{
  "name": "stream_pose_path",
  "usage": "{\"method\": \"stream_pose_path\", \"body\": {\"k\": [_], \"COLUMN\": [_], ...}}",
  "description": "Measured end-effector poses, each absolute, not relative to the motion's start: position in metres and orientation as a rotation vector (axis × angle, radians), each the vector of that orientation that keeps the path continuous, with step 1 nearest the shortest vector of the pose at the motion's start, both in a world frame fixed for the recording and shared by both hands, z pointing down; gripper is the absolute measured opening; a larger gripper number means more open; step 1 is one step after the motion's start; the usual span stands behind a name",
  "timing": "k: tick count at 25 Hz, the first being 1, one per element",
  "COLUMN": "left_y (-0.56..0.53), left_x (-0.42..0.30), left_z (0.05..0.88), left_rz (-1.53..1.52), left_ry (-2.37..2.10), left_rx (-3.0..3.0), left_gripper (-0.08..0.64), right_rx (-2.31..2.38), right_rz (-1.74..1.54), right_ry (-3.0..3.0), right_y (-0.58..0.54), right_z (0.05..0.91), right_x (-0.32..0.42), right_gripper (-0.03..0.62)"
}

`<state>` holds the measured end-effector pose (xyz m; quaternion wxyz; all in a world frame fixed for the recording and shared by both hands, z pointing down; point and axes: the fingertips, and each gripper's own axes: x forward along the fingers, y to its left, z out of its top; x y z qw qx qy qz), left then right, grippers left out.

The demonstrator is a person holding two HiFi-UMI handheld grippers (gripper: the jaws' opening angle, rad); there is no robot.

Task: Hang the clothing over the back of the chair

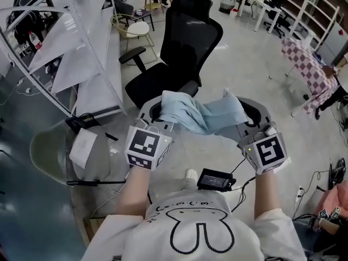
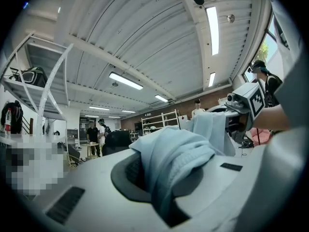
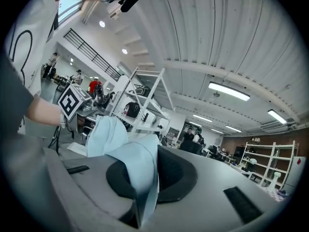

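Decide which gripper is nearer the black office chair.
Left. The left gripper, shut on the light blue clothing, is just short of the seat of the black office chair; the right gripper, holding the other end, is farther off to the side.

Chair (image 1: 187, 42) just behind the clothing (image 1: 201, 114)

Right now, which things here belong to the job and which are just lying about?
Part of the job:
- light blue garment, pinched in the shut jaws of the left gripper and the right gripper
- black office chair, its back bare

Just lying about:
- cream round-seat chair
- checked cloth
- black box with cables on the floor
- white shelving
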<state>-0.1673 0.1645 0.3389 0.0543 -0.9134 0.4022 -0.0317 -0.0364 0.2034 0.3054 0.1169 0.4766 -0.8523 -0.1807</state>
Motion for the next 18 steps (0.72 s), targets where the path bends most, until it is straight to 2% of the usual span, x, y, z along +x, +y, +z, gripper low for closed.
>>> {"method": "stream_pose_path", "body": {"k": [11,18], "left_y": [0.050,0.006], "left_x": [-0.095,-0.076], "left_z": [0.326,0.324], "left_rz": [-0.101,-0.113], "left_ry": [1.298,1.319], "left_rx": [-2.729,-2.720], "left_gripper": [0.037,0.037], "right_rx": [1.300,1.304], "right_rz": [-0.556,-0.566], "right_ry": [-2.526,-2.525], "right_y": [0.085,0.035], "right_z": [0.287,0.286], "right_x": [0.036,0.072], "right_gripper": [0.046,0.046]}}
